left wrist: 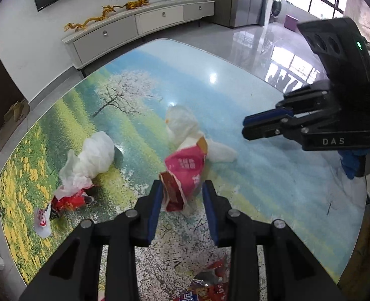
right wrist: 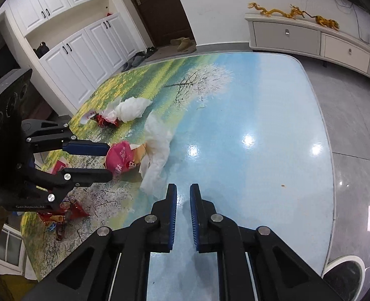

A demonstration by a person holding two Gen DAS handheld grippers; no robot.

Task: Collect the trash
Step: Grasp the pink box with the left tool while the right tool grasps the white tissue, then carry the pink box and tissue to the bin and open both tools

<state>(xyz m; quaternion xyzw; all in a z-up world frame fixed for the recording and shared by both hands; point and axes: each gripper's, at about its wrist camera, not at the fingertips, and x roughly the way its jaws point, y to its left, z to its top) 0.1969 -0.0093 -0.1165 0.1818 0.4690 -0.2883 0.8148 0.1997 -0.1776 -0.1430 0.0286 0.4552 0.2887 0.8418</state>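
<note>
The right half of the table [right wrist: 272, 115] in the right wrist view lies bare and open to passage. At left centre, the pink wrapper [right wrist: 121, 159], white tissue [right wrist: 157, 148] and left gripper [right wrist: 109, 161] crowd the way.

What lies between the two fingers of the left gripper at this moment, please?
The pink snack packet sits between the fingers of the left gripper, its torn end in the gap. The left wrist view shows this best; the right wrist view confirms it from the side.

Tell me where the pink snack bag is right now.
The pink snack bag lies on the table's near half between the left gripper fingers in the left wrist view, against the crumpled white tissue behind it.
</note>
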